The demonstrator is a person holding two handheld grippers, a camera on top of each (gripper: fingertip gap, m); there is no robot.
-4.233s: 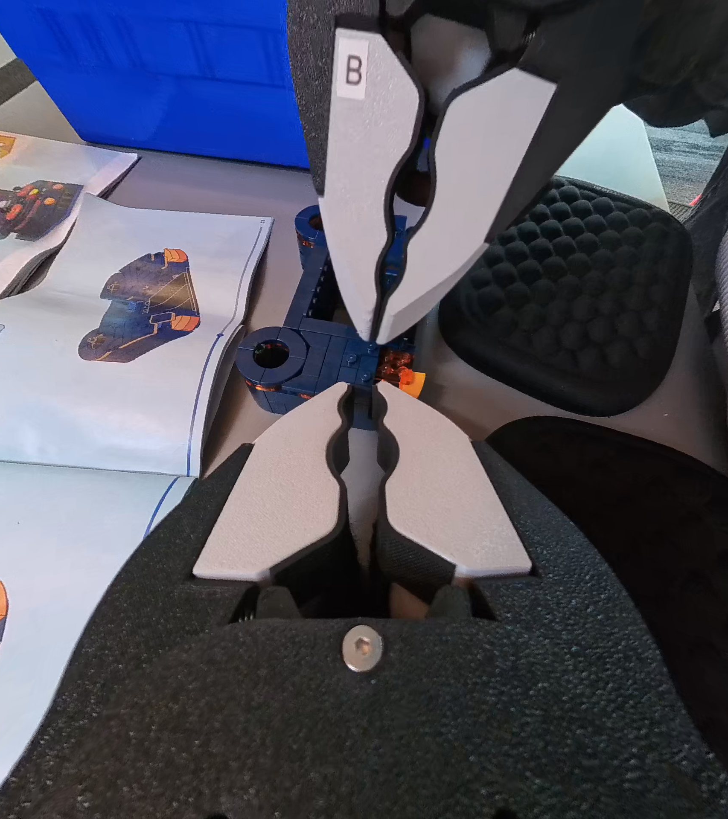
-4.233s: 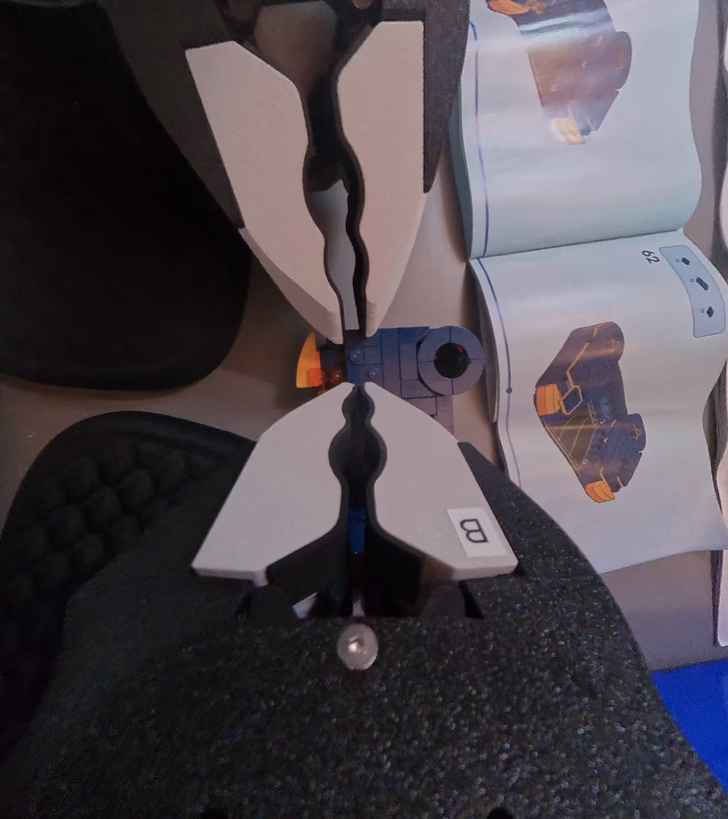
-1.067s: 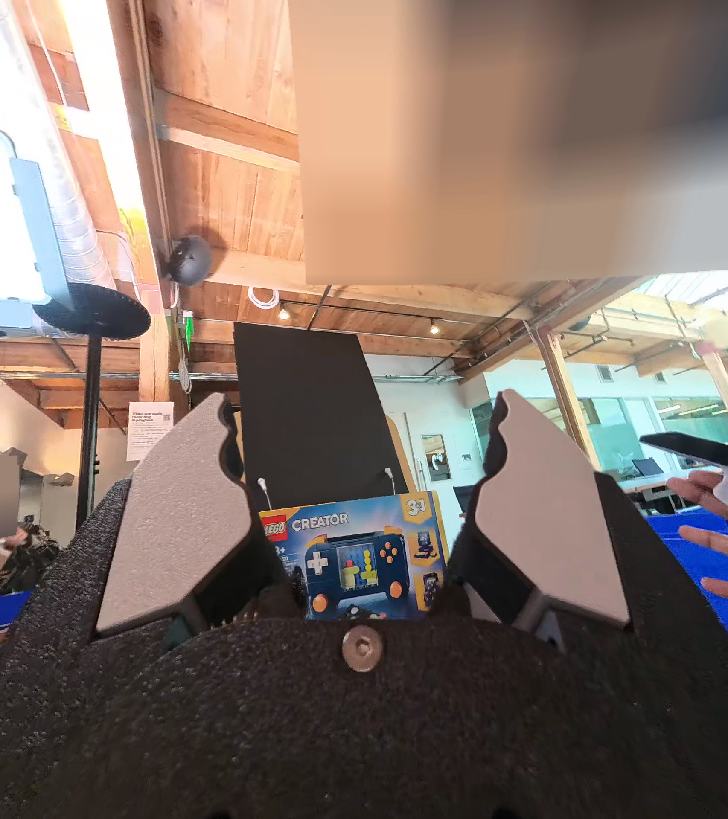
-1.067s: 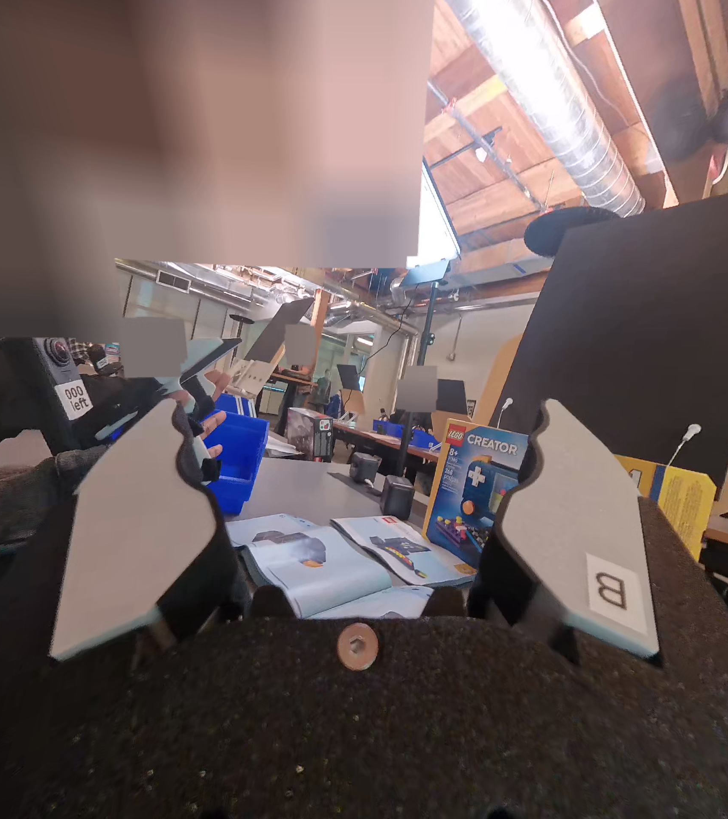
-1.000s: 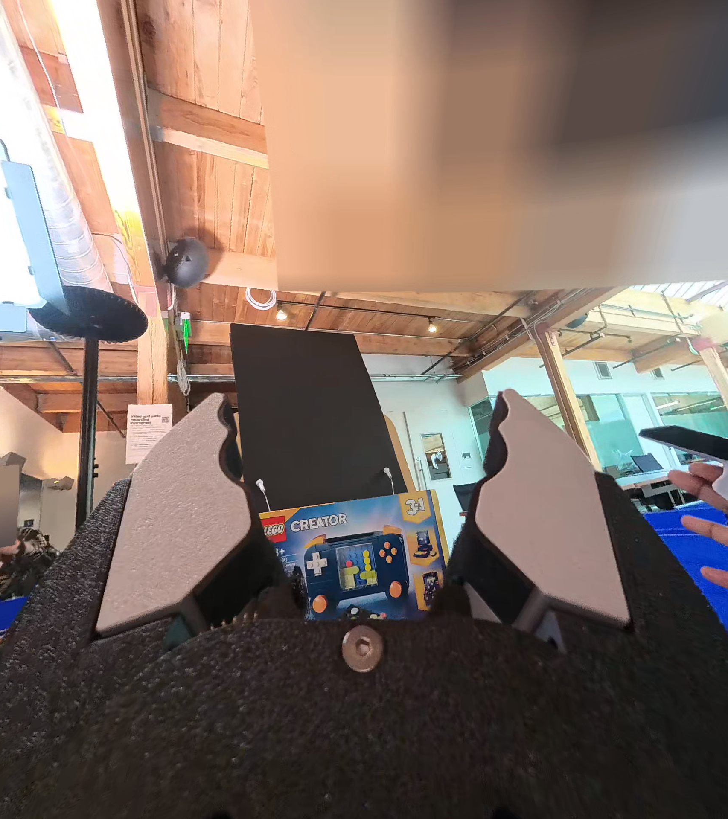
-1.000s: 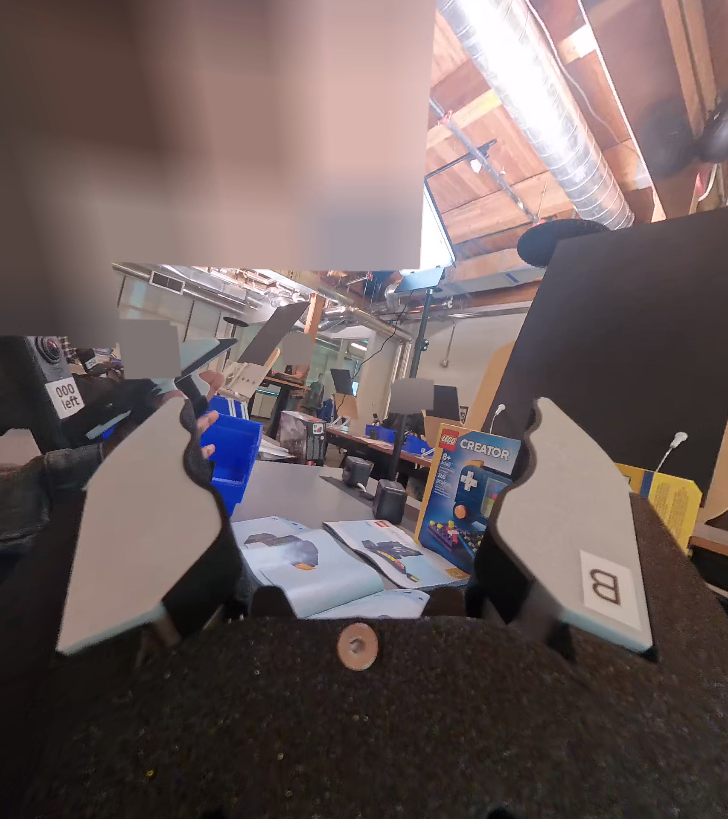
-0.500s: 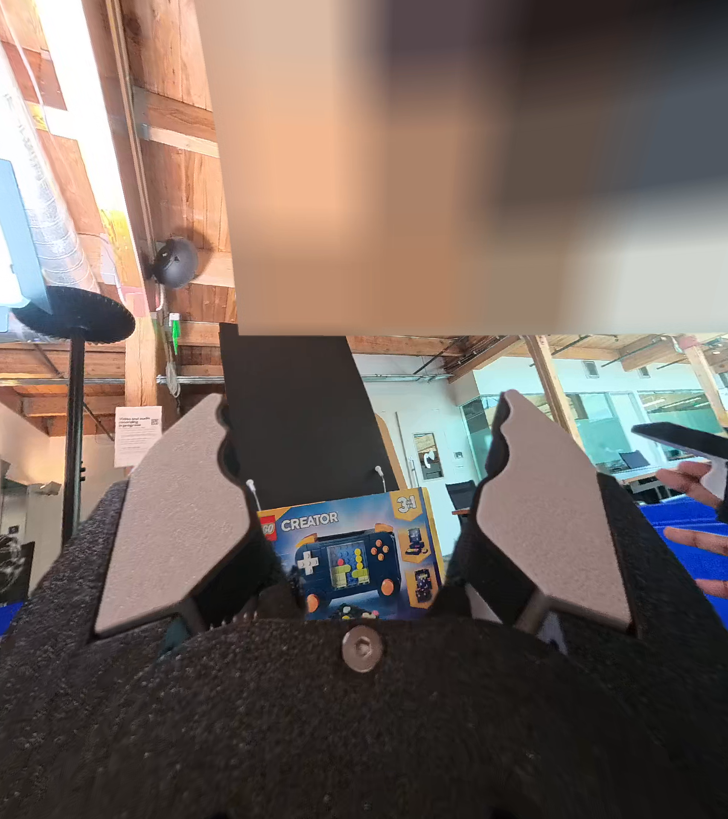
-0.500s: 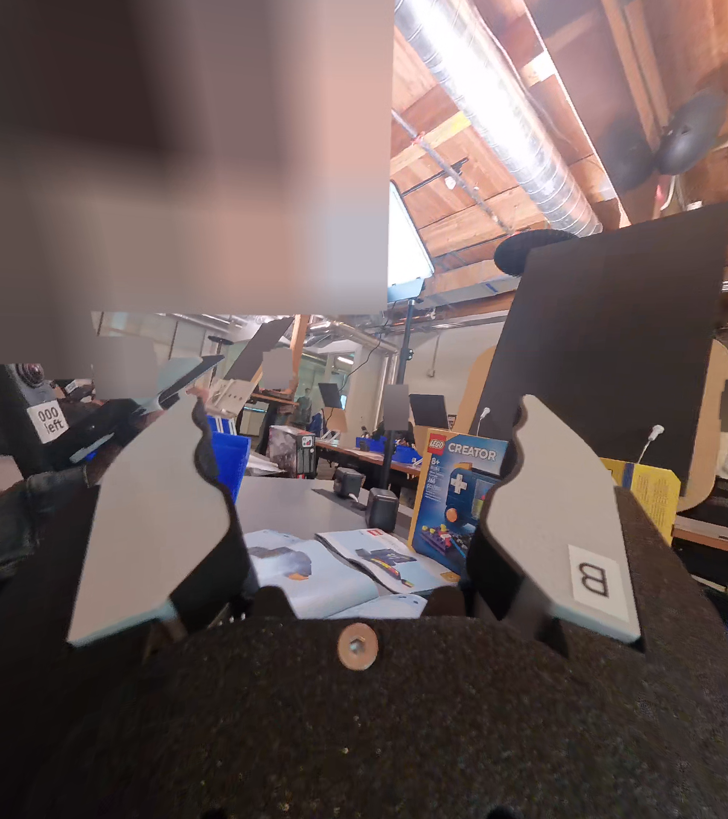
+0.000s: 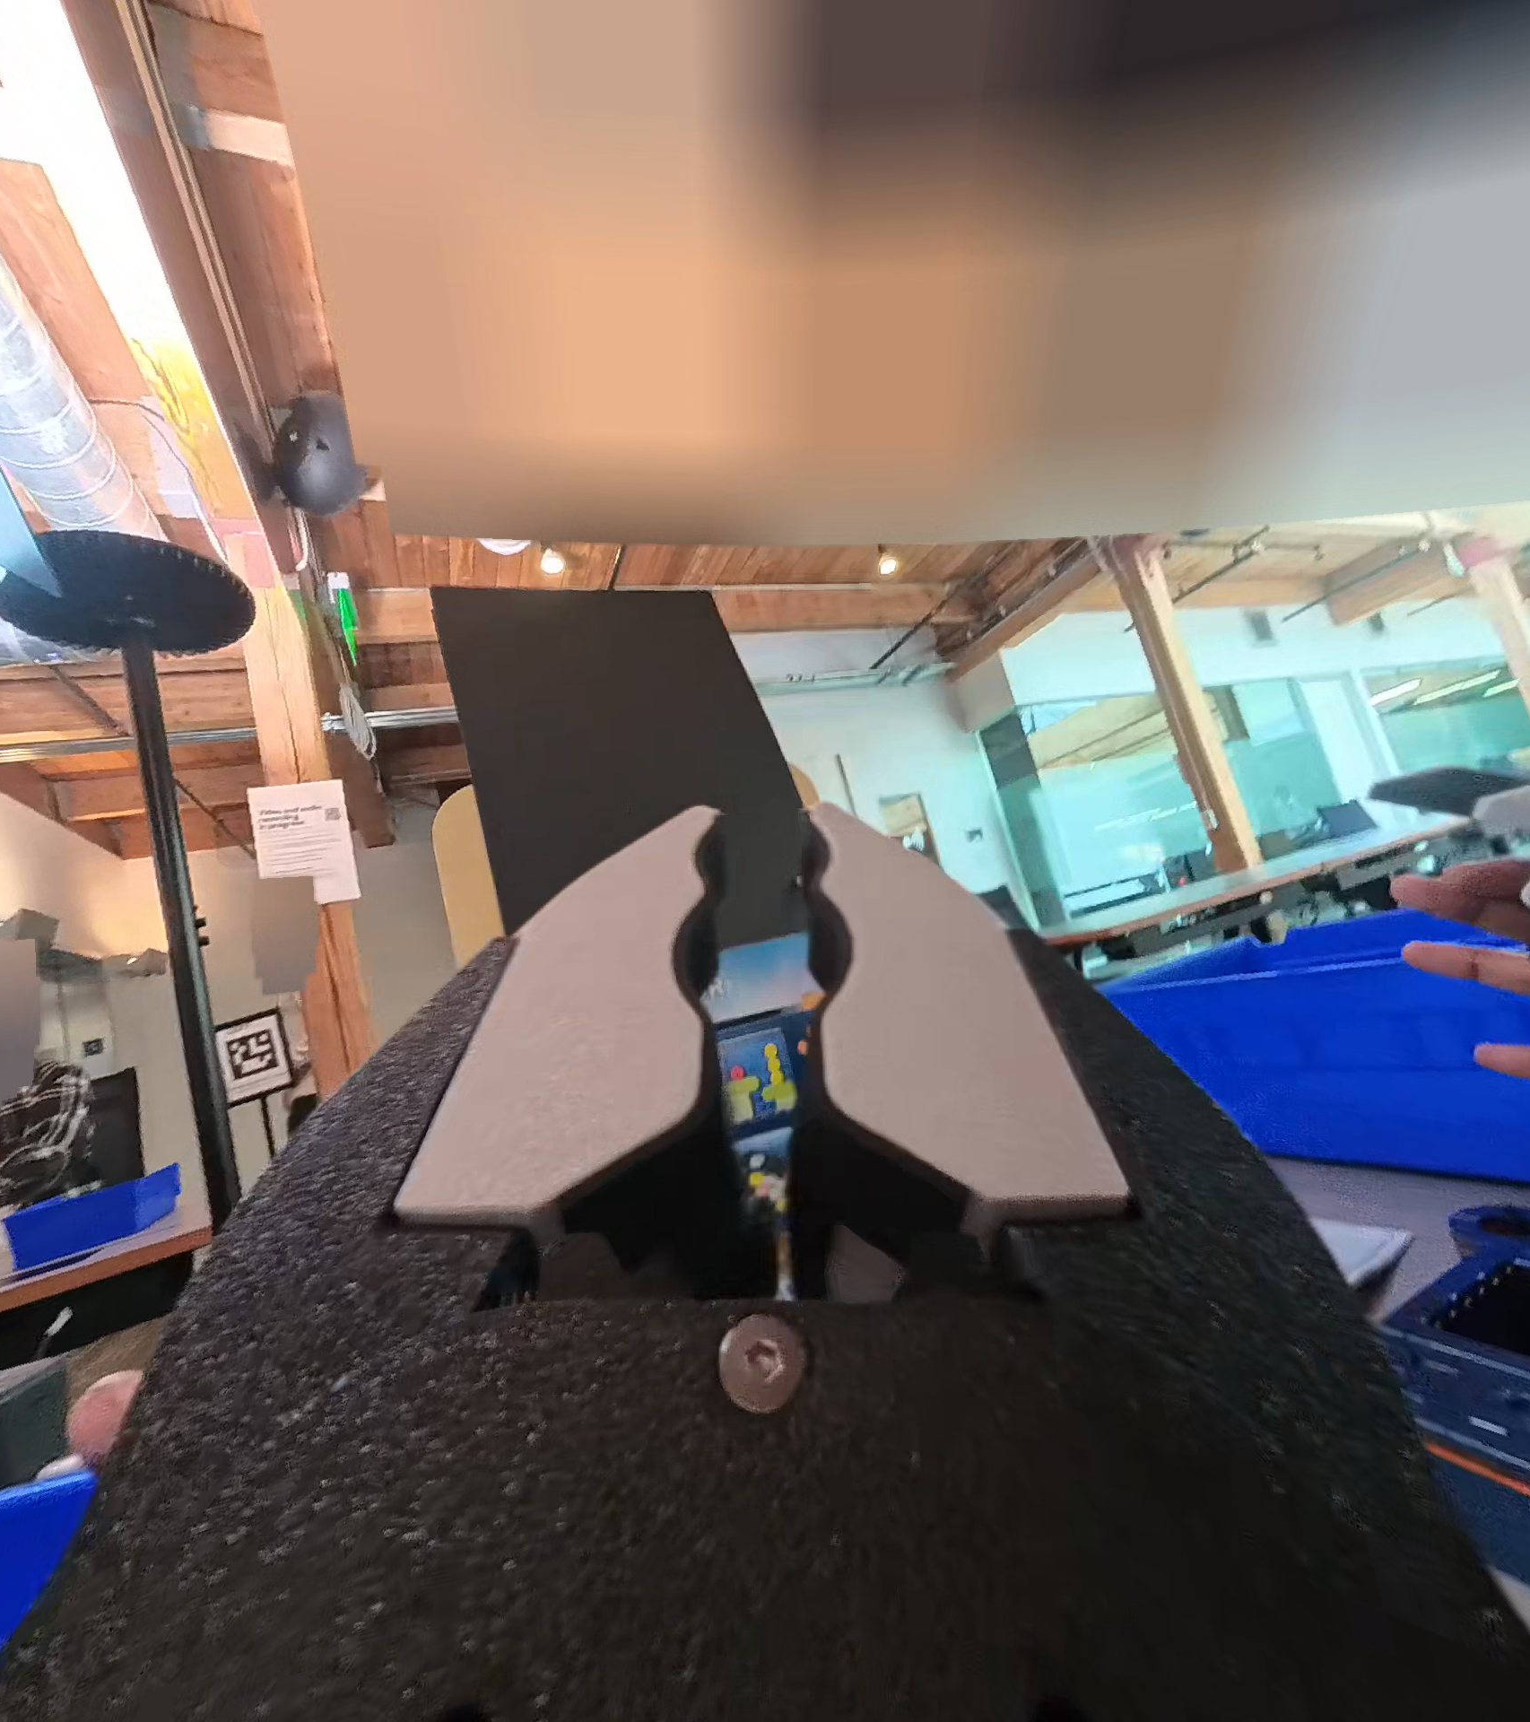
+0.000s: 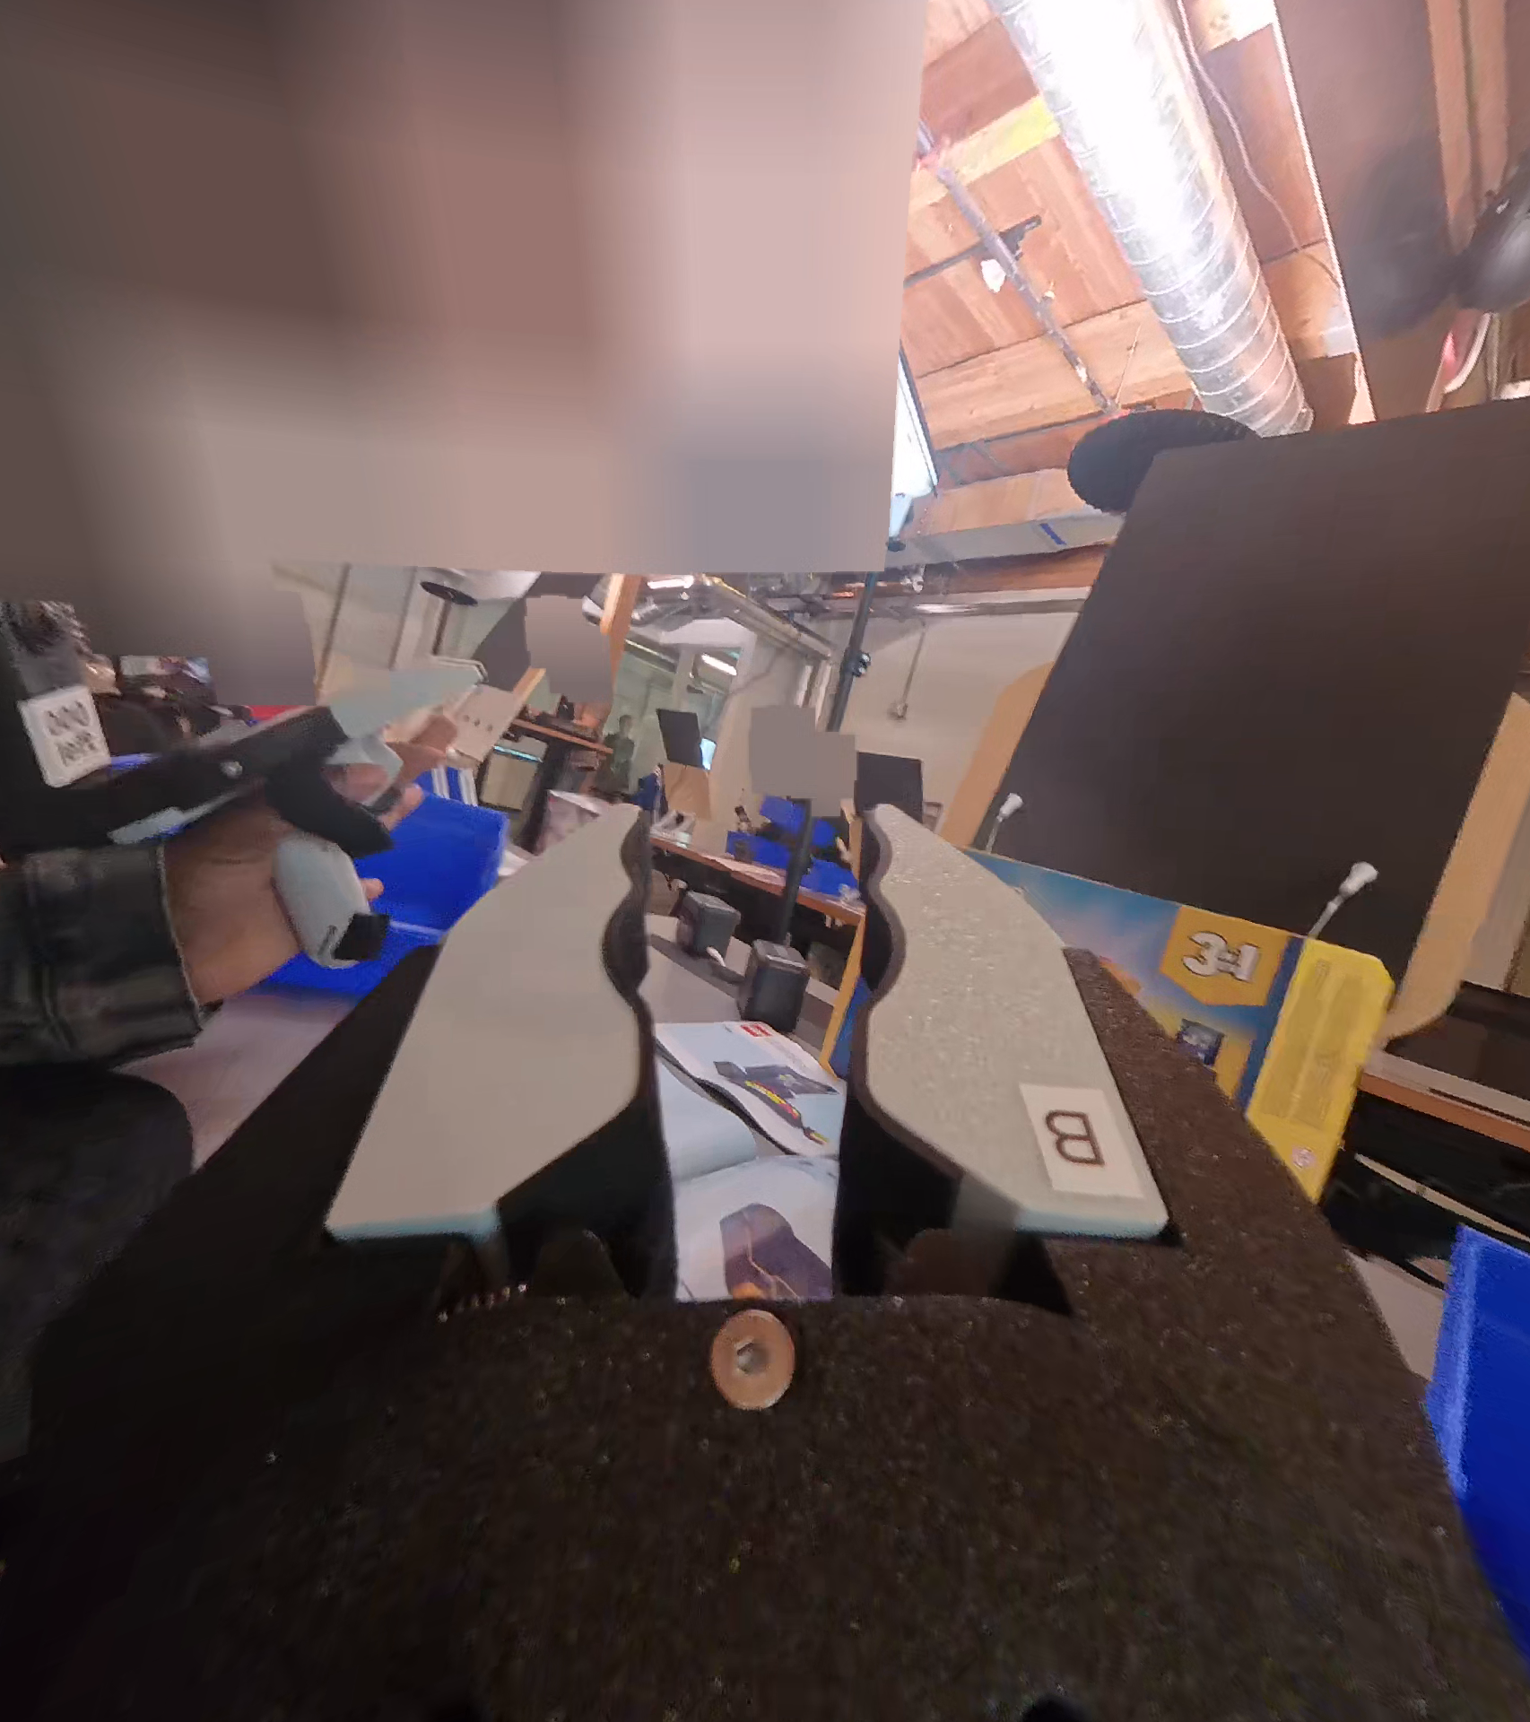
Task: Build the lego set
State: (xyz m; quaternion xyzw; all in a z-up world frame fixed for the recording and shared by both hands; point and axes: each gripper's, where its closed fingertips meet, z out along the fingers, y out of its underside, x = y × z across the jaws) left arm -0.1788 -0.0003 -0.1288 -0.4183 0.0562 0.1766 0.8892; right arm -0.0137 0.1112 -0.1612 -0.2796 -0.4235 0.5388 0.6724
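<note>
At the lower right edge of the left wrist view, the partly built dark blue lego model (image 9: 1525, 1342) rests on the grey table (image 9: 1395, 1202), with an open rectangular cavity on top and an orange strip low on its side. Both tools are raised off the work and aimed across the room. The left gripper (image 9: 761, 825) has its jaws drawn nearly together, a narrow gap left, nothing between them. The right gripper (image 10: 752, 825) has its jaws parted wider, also empty. The instruction booklet (image 10: 743, 1118) lies open ahead of the right gripper, beside the set's box (image 10: 1208, 988). Judged from its form, the model is light, rigid and smooth, and its press-fit joints could separate under a hard pinch. Grasp it across the solid outer walls, not over the hollow cavity or the small orange parts.
</note>
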